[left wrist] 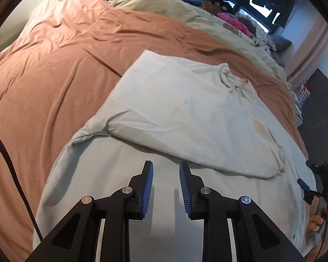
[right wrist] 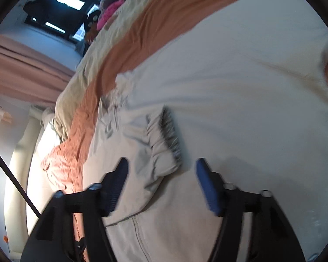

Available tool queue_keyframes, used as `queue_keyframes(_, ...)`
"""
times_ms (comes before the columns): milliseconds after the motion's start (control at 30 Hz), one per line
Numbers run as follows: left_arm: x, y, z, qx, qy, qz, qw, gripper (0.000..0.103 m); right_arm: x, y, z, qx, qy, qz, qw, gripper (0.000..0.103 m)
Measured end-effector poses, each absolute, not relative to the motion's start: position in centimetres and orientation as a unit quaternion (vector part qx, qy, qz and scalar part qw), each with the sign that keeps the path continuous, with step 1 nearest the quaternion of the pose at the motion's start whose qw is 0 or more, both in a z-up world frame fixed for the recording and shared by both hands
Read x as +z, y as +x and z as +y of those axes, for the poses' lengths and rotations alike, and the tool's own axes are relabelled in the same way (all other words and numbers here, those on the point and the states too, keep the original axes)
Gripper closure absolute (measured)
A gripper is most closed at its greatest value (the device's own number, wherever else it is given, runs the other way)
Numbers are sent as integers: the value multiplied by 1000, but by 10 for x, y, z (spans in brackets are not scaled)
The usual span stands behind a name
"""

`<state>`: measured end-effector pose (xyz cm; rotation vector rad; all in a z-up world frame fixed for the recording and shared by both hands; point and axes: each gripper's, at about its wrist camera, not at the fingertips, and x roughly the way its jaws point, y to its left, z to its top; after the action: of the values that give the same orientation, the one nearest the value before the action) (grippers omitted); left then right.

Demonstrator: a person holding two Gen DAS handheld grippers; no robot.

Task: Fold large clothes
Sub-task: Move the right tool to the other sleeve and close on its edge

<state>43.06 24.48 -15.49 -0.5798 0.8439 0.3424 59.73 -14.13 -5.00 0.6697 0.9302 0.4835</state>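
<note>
Both grippers, left [left wrist: 166, 187] and right [right wrist: 161, 183], hover empty-fingered, parted, over the pale garment [left wrist: 185, 113] on an orange bedspread [left wrist: 54, 65].

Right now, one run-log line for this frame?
phase: sleeve folded over sweatshirt | left claw: open, empty | right claw: open, sleeve cuff between pads, ungripped | surface: orange bedspread
</note>
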Motion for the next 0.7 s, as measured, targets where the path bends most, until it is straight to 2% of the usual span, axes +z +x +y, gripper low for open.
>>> queue_keyframes(167,-152,437,227,147,-264,406,862,76,-42,592,-205,191,327,401,834,35)
queue_keyframes(467,-153,442,200,136,-246,408,869,76,-58,589,-340,82,419,332,841,35)
queue_keyframes(700,-155,447,188,127,-263,406,866,76,-89,609,-372,64,465,327,820,51)
